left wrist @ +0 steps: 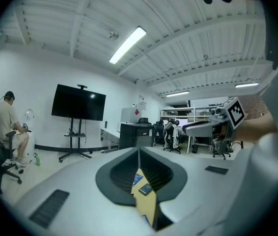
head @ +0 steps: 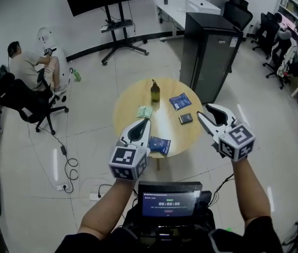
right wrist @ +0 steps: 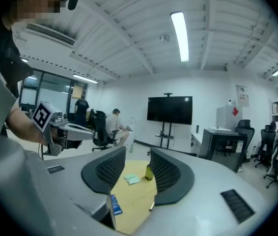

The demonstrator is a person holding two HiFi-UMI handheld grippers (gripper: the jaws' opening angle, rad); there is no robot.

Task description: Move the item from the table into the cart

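A glass bottle (head: 155,92) and flat blue packets (head: 180,101) are laid on the round wooden table (head: 133,100). At its rim the left gripper (head: 147,121) is pressed together, the right gripper (head: 202,110) spread, both empty.

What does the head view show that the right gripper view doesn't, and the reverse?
Head view only: the screen near the person's body and the floor cable. Right gripper view only: the ceiling lamp. Both: the round table, the bottle, the green packet and the seated person.
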